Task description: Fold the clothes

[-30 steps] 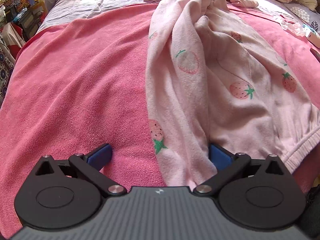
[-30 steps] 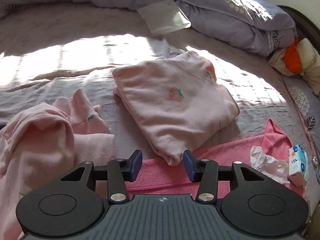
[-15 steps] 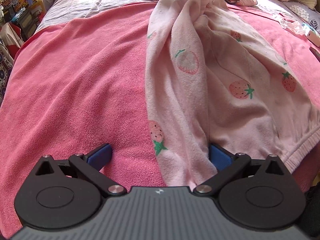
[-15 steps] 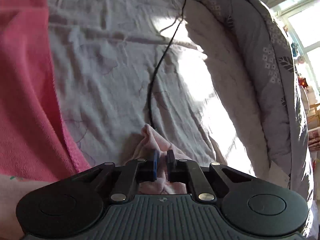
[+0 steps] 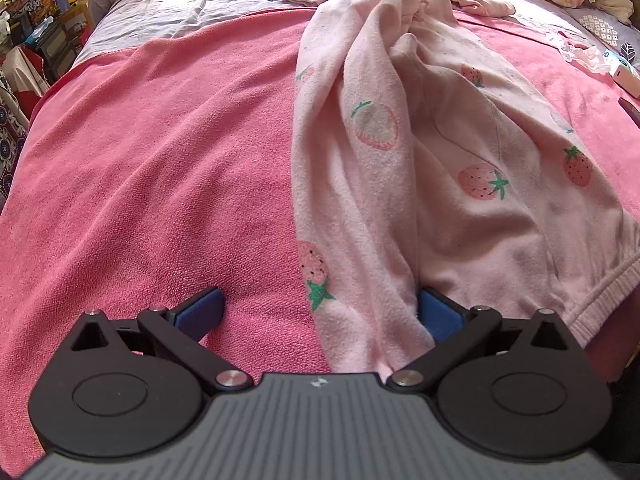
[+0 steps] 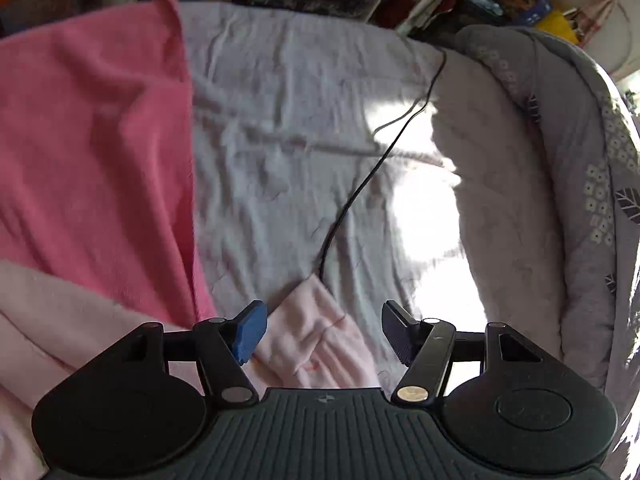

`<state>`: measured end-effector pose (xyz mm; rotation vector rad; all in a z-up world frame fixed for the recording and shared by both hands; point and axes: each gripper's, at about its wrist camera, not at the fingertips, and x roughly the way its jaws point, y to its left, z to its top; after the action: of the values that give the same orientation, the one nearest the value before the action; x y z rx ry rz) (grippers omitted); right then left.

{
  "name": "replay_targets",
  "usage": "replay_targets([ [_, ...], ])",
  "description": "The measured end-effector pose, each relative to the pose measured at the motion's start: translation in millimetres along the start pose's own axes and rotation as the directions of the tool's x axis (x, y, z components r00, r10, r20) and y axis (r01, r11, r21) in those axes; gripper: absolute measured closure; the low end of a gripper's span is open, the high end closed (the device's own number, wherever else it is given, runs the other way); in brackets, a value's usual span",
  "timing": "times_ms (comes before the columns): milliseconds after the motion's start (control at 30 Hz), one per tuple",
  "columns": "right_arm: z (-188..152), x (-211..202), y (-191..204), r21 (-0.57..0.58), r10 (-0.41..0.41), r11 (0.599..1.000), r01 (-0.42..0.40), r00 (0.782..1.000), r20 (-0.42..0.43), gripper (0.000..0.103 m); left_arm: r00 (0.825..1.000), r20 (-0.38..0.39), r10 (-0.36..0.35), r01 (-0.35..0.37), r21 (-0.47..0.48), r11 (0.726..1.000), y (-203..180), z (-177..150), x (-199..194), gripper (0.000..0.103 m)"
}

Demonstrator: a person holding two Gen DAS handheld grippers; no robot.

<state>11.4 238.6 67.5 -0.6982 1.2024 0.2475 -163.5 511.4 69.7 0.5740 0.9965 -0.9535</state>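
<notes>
Our right gripper (image 6: pixel 322 332) has let go since half a second ago: its fingers (image 6: pixel 251 331), then pinched on a pink cuff (image 6: pixel 316 340), now stand spread, the cuff lying loose between them on the grey sheet (image 6: pixel 280 140). Our left gripper (image 5: pixel 318 312) has not moved, fingers (image 5: pixel 438 314) spread wide around the near end of the pink garment (image 5: pixel 400 168) (strawberry print). The garment stretches away over the pink blanket (image 5: pixel 140 160) on the bed. A black cable (image 6: pixel 376 164) crosses the sheet beyond the cuff.
</notes>
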Motion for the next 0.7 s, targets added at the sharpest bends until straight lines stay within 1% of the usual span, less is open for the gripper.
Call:
replay_targets([
  [33,-6,14,11,0.008,-0.015,1.0,0.015,1.0,-0.025,0.04,1.0,0.0,0.0,0.0,0.001,1.0,1,-1,-1,0.0],
  [67,-10,28,18,0.024,-0.036,0.999,0.037,0.998,-0.048,0.043,1.0,0.0,-0.001,0.001,0.002,1.0,2,-3,-1,0.0],
  [100,-14,40,22,0.038,-0.061,0.997,0.064,0.996,-0.064,0.06,1.0,0.0,-0.001,0.001,0.003,1.0,2,-4,-2,0.0],
  [167,-19,49,21,0.082,-0.114,0.989,0.12,0.99,-0.085,0.084,1.0,-0.001,-0.001,0.001,0.003,1.0,3,-4,-2,0.0],
  [233,-16,32,5,0.175,-0.18,0.968,0.181,0.983,-0.026,0.085,1.0,-0.001,-0.001,0.001,0.003,1.0,3,-4,-2,0.0],
  [267,-12,17,-6,0.215,-0.219,0.954,0.209,0.975,0.021,0.086,1.0,-0.002,-0.001,0.001,0.003,1.0,3,-3,-2,0.0],
  [300,-7,2,-19,0.254,-0.26,0.938,0.235,0.963,0.071,0.087,1.0,-0.003,-0.001,0.001,0.003,1.0,2,-2,-1,0.0],
  [333,-1,-14,-32,0.293,-0.302,0.921,0.257,0.946,0.119,0.087,1.0,-0.005,-0.001,0.001,0.003,1.0,2,0,0,0.0],
  [400,10,-31,-63,0.352,-0.39,0.884,0.307,0.9,0.195,0.087,1.0,-0.01,0.0,0.0,0.003,1.0,2,3,2,0.0],
  [433,16,-39,-79,0.381,-0.433,0.864,0.329,0.872,0.229,0.087,1.0,-0.012,0.0,0.0,0.003,1.0,2,4,2,0.0],
  [500,28,-55,-111,0.442,-0.517,0.819,0.366,0.806,0.29,0.089,1.0,-0.018,0.0,0.0,0.003,1.0,2,5,2,0.0],
  [533,34,-62,-127,0.472,-0.557,0.795,0.381,0.768,0.318,0.09,1.0,-0.021,0.0,0.0,0.003,1.0,2,5,3,0.0],
  [567,40,-70,-142,0.503,-0.596,0.769,0.394,0.727,0.342,0.094,1.0,-0.023,-0.001,0.001,0.003,1.0,2,5,3,0.0],
  [600,45,-78,-158,0.534,-0.633,0.743,0.403,0.683,0.365,0.094,1.0,-0.026,-0.001,0.001,0.003,1.0,2,5,3,0.0],
  [667,57,-93,-190,0.596,-0.703,0.688,0.415,0.588,0.401,0.094,1.0,-0.029,-0.001,0.001,0.002,1.0,2,6,4,0.0],
  [700,56,-80,-197,0.614,-0.67,0.702,0.361,0.626,0.398,0.094,1.0,-0.03,0.0,0.0,0.002,1.0,2,6,4,0.0],
])
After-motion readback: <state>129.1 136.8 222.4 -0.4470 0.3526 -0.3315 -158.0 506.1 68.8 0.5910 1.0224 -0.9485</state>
